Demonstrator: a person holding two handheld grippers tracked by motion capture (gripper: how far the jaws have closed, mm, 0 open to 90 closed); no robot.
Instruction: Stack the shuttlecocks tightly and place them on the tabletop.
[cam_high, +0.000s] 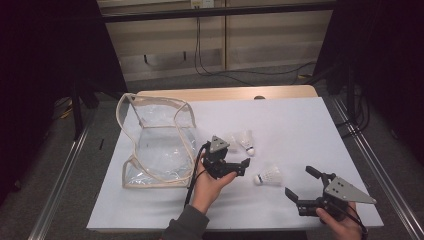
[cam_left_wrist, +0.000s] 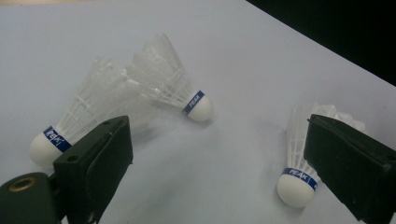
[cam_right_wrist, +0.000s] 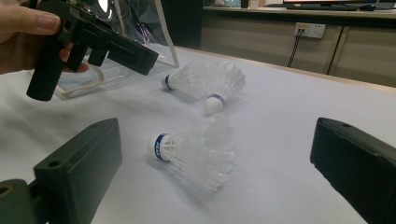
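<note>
— White feathers everywhere: three shuttlecocks loose on the table (cam_high: 300, 125), nearest one (cam_right_wrist: 194, 151) between my right gripper's (cam_high: 305, 186) spread jaws.
— Left gripper (cam_high: 235, 167)?
— Gaping too, empty, beside the clear bag (cam_high: 157, 142), ready to load.

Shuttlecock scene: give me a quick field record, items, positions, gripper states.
surface: white table
shuttlecocks: three, all lying on their sides
pair: two touching, feathers overlapping
single: lone shuttlecock, apart from the pair, between the grippers
bag: clear pouch, at table's left, standing open
left gripper: open, holding nothing, beside the bag
right gripper: open, holding nothing, aimed at the lone shuttlecock
</note>
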